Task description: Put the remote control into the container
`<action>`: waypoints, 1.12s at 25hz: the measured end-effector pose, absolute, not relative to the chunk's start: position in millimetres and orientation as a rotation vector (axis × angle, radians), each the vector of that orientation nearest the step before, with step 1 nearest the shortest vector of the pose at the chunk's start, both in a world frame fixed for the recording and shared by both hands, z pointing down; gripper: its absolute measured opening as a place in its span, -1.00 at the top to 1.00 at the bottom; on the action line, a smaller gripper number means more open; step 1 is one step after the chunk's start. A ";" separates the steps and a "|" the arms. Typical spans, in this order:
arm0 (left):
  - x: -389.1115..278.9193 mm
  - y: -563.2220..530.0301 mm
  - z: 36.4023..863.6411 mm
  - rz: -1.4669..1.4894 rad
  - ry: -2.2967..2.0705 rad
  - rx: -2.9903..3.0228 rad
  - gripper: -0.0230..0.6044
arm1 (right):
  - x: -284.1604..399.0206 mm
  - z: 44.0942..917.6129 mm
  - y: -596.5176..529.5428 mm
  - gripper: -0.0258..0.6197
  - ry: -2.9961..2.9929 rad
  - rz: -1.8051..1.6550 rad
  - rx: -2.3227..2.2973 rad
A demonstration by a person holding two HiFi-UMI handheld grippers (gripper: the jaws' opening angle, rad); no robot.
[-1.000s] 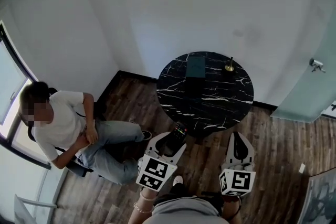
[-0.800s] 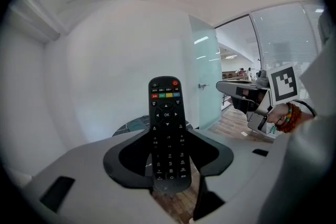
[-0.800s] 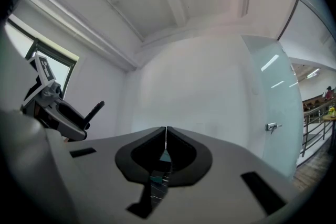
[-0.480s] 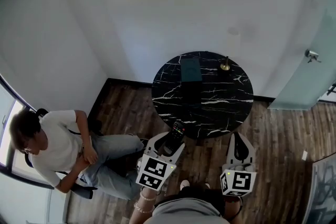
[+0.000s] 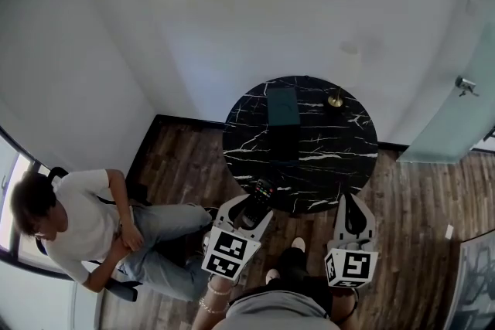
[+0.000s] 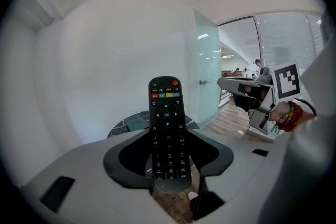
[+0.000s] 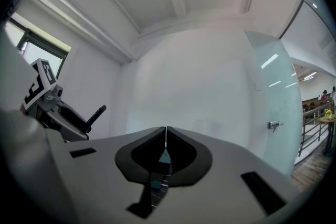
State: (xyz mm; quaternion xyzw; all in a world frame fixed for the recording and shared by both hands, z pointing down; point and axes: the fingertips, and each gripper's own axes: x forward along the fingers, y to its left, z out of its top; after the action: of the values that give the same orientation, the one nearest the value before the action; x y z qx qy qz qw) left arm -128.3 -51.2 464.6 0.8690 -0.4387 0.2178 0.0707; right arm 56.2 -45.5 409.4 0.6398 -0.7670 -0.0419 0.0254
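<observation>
Remote control (image 6: 167,134): black, long, gripped by the left gripper (image 5: 251,210). In the left gripper view both jaws press against its lower half, one on each long side. Button face is toward the camera, with the red power button and coloured key row at the far end, which sticks out well past the jaw tips. The remote points away from the person and tilts up.

Position, head view: the remote is held in the air at the near edge of the round black table (image 5: 325,151), its far end just over the rim as seen from above. It does not touch the tabletop.

Container (image 5: 283,106): dark green, rectangular, lying flat on the far half of the table, well apart from the remote. Inside cannot be made out. A small brass object (image 5: 336,98) stands to its right, near the far rim.

Right gripper (image 7: 166,136): jaws closed tip to tip, only a thin seam between them, nothing held. In the head view it is level with the left one, off the table's near right edge, over the wooden floor (image 5: 418,205).

Surroundings: a seated person (image 5: 77,228) in a white shirt at the left by the window; a frosted glass door (image 5: 452,127) at the right.
</observation>
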 end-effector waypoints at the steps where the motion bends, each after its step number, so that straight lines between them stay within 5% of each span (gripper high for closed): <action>1: -126.7 -59.1 464.8 0.654 -1.325 2.609 0.20 | 56.7 408.6 -54.7 0.88 -2.379 -0.135 1.968; 28: -80.2 -213.3 476.9 0.711 -1.513 2.381 0.20 | 104.7 399.7 -242.2 0.88 -2.551 -0.191 1.717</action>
State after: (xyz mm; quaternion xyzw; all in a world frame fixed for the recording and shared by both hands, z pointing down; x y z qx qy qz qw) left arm -80.2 -213.3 476.9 0.8129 -0.5164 0.2428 0.1160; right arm 104.7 -242.2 399.7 0.5570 -0.8276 -0.0619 0.0304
